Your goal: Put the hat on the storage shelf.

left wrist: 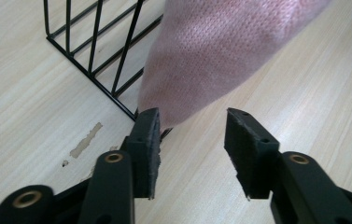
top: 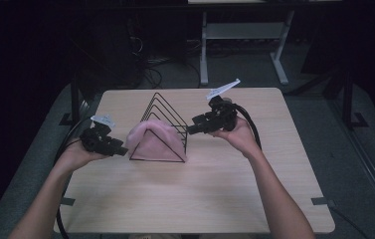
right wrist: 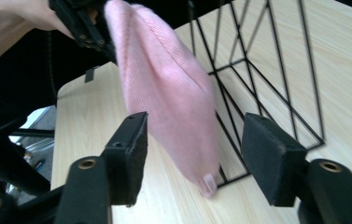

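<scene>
A pink knitted hat hangs draped over a black wire rack of triangular frames that stands near the middle of the light wooden table. The hat covers the front frames of the rack, and its lower edge reaches down to the table top.

The left hand-held gripper sits at the hat's left side, low over the table. In the left gripper view its jaws stand apart, released, with the hat's lower corner just ahead of the pads and not pressed between them.

The right hand-held gripper is at the rack's right side, pointing toward the hat. In the right gripper view its jaws are also parted and grasp nothing; the hat hangs beyond them, apart from both pads.
</scene>
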Action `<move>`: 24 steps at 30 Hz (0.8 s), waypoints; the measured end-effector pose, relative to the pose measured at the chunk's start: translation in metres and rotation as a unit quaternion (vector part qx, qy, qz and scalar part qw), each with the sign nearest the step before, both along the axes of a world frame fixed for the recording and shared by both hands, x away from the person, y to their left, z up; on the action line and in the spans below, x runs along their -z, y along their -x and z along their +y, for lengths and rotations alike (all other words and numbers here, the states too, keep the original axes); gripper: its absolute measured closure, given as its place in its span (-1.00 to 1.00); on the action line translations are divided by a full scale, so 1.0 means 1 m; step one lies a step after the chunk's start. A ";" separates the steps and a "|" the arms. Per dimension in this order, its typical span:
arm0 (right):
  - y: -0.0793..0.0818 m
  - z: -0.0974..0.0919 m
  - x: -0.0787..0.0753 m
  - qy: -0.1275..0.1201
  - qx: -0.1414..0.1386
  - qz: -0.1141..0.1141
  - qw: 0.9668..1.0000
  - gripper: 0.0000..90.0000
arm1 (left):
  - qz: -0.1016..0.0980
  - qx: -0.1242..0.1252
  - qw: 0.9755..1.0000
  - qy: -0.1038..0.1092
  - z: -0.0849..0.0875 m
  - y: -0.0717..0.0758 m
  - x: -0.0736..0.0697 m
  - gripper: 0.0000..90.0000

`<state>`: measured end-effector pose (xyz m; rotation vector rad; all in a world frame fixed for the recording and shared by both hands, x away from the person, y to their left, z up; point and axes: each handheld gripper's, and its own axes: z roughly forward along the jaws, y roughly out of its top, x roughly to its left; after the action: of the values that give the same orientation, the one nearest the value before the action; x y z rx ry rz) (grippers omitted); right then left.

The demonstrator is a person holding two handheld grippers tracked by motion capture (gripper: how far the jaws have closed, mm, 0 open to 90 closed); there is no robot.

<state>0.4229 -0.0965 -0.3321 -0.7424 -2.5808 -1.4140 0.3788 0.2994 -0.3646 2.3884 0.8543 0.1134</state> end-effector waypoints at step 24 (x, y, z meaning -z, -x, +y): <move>0.015 -0.072 0.013 0.003 0.067 0.015 0.998 -0.22 | -0.009 -0.020 1.000 0.008 0.005 0.010 0.004 -0.15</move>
<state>0.4083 -0.1684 -0.3452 -0.9461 -2.5557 -1.4191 0.3684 0.3043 -0.3690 2.3536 0.8906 0.1435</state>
